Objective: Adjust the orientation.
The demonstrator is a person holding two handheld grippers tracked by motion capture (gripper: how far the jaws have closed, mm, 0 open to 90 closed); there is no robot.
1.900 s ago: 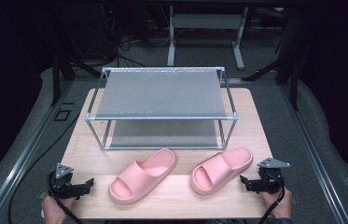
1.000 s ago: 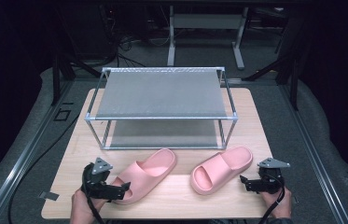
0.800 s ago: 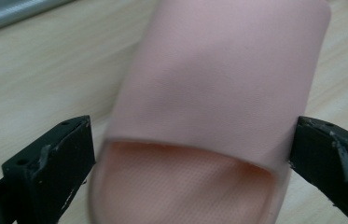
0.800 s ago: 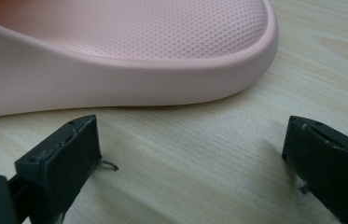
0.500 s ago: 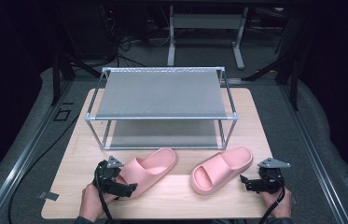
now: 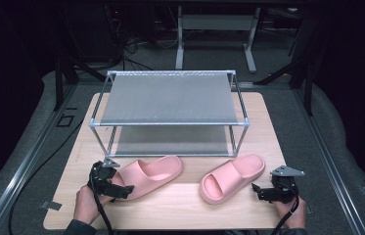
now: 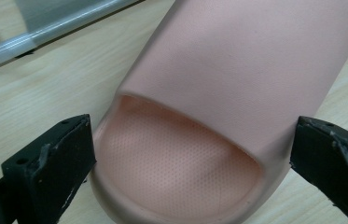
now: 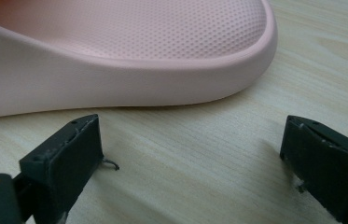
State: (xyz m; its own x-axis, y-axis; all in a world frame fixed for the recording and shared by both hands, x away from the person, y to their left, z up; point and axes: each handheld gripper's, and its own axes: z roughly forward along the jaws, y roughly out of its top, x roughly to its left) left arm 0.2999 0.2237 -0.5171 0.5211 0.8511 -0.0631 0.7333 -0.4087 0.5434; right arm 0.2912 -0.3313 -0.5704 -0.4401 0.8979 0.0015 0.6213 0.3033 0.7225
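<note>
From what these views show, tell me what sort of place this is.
Probably a lab or studio set up for recording. A pale wooden tabletop stands in a dark room, cables trail across the grey floor, and a staged silver metal two-tier rack sits behind pink foam slippers.

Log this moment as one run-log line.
left gripper: open, jaws straddling left pink foam slide sandal | right gripper: open, beside right pink foam slide sandal | metal two-tier rack: unloaded

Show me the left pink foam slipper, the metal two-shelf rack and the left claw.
left pink foam slipper (image 6: 147, 174), high view, strap.
metal two-shelf rack (image 6: 169, 100), high view, top shelf.
left claw (image 6: 121, 190), high view, between its tips.
</note>
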